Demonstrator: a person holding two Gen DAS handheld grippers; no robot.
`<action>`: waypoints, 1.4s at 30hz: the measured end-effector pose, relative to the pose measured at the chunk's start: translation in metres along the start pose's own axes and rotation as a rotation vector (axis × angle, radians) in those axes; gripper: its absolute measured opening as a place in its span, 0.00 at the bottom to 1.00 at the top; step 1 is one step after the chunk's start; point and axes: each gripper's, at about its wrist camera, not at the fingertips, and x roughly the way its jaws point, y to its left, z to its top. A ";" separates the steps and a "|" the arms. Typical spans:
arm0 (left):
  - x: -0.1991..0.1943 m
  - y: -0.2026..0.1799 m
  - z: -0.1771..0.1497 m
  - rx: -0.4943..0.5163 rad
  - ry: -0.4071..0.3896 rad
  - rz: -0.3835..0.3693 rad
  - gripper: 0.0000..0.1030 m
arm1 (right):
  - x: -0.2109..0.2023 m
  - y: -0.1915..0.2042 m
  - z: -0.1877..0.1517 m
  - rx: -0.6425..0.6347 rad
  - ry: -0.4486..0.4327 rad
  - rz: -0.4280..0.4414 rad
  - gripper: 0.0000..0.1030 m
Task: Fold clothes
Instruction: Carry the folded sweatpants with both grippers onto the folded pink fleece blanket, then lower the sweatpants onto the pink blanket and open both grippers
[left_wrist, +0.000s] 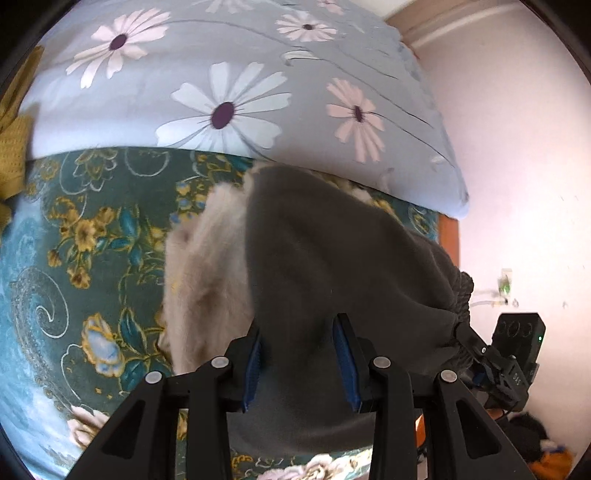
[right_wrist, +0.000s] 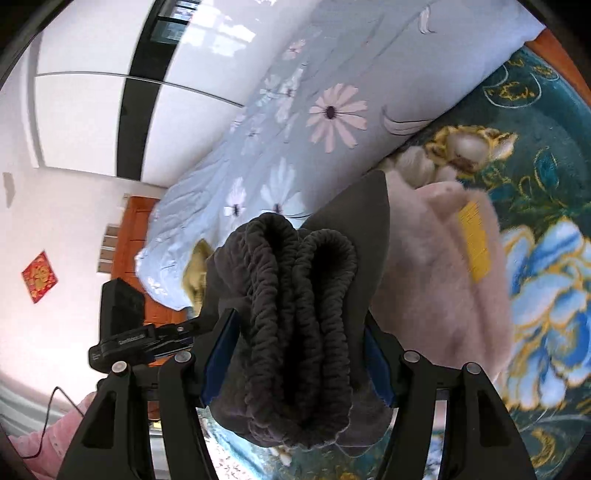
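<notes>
A dark grey garment (left_wrist: 332, 258) with an elastic waistband is stretched between both grippers above the bed. My left gripper (left_wrist: 301, 363) is shut on its plain fabric edge. My right gripper (right_wrist: 299, 363) is shut on the bunched, folded waistband (right_wrist: 299, 321). In the left wrist view the right gripper (left_wrist: 476, 350) shows at the right, gripping the waistband end. A cream-pink fluffy garment (left_wrist: 207, 280) lies on the bed under the grey one; it also shows in the right wrist view (right_wrist: 436, 280) with a yellow tag (right_wrist: 474, 243).
The bed has a teal floral cover (left_wrist: 85, 258). A light blue quilt with daisies (left_wrist: 229, 92) lies folded along the far side. A mustard yellow cloth (left_wrist: 14, 147) sits at the left. White wall (left_wrist: 517, 166) and wardrobe (right_wrist: 92, 110) stand beyond the bed.
</notes>
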 end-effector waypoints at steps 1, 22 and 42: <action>0.002 0.004 0.001 -0.019 -0.005 0.001 0.37 | 0.003 -0.003 0.003 0.000 0.007 -0.004 0.64; 0.026 -0.035 -0.076 0.213 0.027 0.032 0.41 | 0.003 0.053 -0.016 -0.306 0.033 -0.146 0.66; 0.007 -0.042 -0.042 0.205 -0.049 0.017 0.51 | -0.016 0.044 -0.037 -0.243 -0.049 -0.171 0.66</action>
